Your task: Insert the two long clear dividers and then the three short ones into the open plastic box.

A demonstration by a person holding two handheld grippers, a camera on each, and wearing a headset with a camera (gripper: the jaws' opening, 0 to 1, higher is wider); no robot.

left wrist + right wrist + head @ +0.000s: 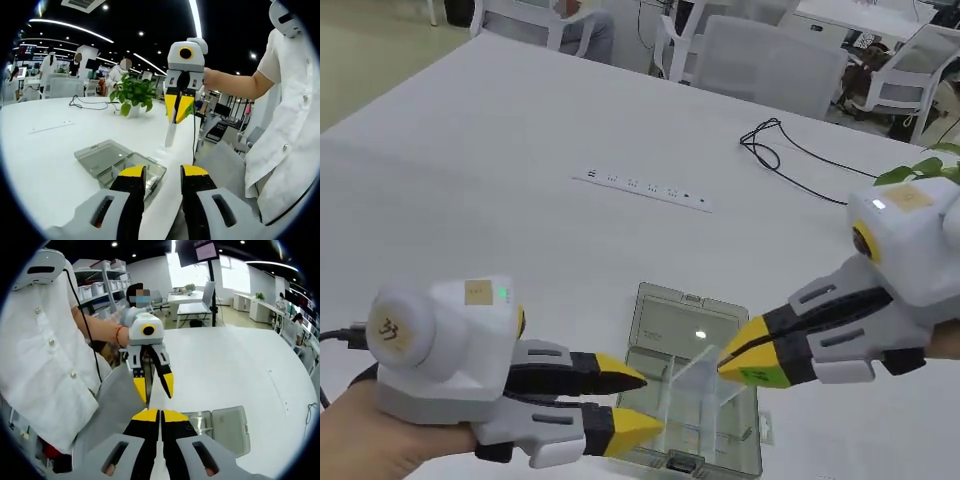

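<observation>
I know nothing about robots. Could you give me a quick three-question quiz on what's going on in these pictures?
1. True or false: the left gripper is open and holds nothing.
2. What does the right gripper hold? A) a screwdriver B) a clear divider C) a cup
3. Fill in: the held piece hangs over the open plastic ____.
Key: 1 true; 2 B; 3 box.
</observation>
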